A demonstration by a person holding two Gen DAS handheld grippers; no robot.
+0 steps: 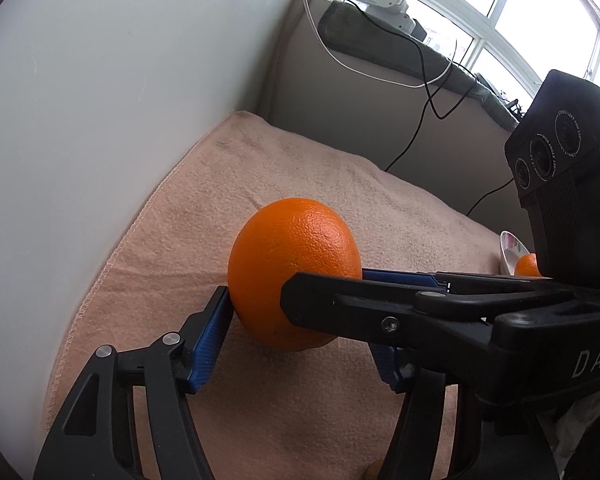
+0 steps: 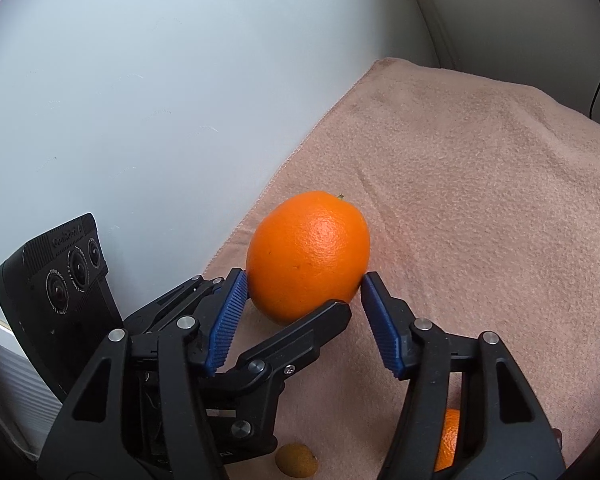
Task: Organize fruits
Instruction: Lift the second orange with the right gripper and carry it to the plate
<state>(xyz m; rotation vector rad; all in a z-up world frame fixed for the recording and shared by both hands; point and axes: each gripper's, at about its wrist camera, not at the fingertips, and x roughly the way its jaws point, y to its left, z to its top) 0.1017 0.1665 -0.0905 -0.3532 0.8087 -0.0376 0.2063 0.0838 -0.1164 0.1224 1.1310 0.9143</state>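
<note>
Both grippers — left (image 1: 300, 320) and right (image 2: 304, 300) — pinch one round, dimpled orange fruit (image 2: 308, 256) between blue ribbed fingers (image 2: 226, 320) over the pink towel-covered worktop (image 2: 480, 200).

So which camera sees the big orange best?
The right wrist view: the big orange shows nearly whole, its stem nub visible, between blue fingers. In the left wrist view, a black gripper arm crosses its lower half.

A pink towel (image 1: 300, 184) covers the work surface beside a white wall panel (image 1: 120, 60), with black and white cables (image 1: 420, 76) trailing below a dark cushion (image 1: 380, 40) at the window (image 1: 540, 8).
</note>
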